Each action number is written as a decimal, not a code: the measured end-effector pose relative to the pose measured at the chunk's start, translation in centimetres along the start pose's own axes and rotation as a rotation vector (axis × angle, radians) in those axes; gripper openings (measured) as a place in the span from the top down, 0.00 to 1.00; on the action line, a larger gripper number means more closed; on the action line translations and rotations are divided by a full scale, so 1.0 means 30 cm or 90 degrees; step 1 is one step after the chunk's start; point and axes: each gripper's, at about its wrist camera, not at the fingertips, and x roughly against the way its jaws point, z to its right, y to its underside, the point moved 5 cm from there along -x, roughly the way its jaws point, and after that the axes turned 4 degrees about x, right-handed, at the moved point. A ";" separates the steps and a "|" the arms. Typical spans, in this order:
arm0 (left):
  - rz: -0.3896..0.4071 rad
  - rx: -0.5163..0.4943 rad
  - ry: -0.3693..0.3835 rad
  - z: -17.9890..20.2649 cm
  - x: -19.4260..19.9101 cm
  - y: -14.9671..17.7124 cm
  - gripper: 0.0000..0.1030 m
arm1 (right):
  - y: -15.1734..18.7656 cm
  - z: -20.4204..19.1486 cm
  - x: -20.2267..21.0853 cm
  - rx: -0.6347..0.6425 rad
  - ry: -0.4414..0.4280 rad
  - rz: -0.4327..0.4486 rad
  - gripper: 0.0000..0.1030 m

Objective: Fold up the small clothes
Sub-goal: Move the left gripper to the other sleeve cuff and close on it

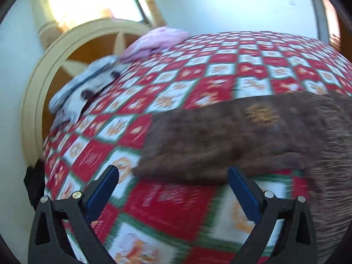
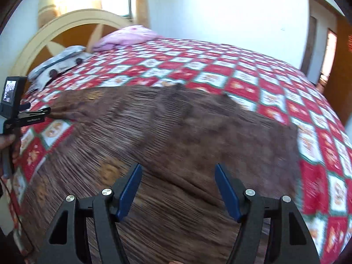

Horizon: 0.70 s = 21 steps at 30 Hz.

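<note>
A brown ribbed knit garment [image 2: 176, 118] with orange motifs lies spread flat on the bed's red, white and green checkered quilt [image 2: 253, 81]. In the right wrist view my right gripper [image 2: 178, 165] hovers over the garment's near part, open, with its blue pads [image 2: 129, 189] apart and nothing pinched. My left gripper [image 1: 173, 168] is wide open, and one end of the garment [image 1: 220, 136] reaches out just ahead of its fingertips. The right wrist view also shows the left gripper [image 2: 33, 115] at the far left, next to the garment's sleeve end, with a hand [image 2: 6, 140] holding it.
At the head of the bed lie a folded pink cloth [image 2: 125, 37] and a grey and white bundle [image 2: 59, 63]. Behind them stand a cream and brown arched headboard [image 2: 66, 22] and a bright window. A doorway [image 2: 330, 50] opens at the right.
</note>
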 end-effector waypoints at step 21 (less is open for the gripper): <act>-0.124 0.244 0.068 -0.282 -0.142 0.075 0.08 | 0.097 -0.158 0.125 0.088 0.023 0.102 0.31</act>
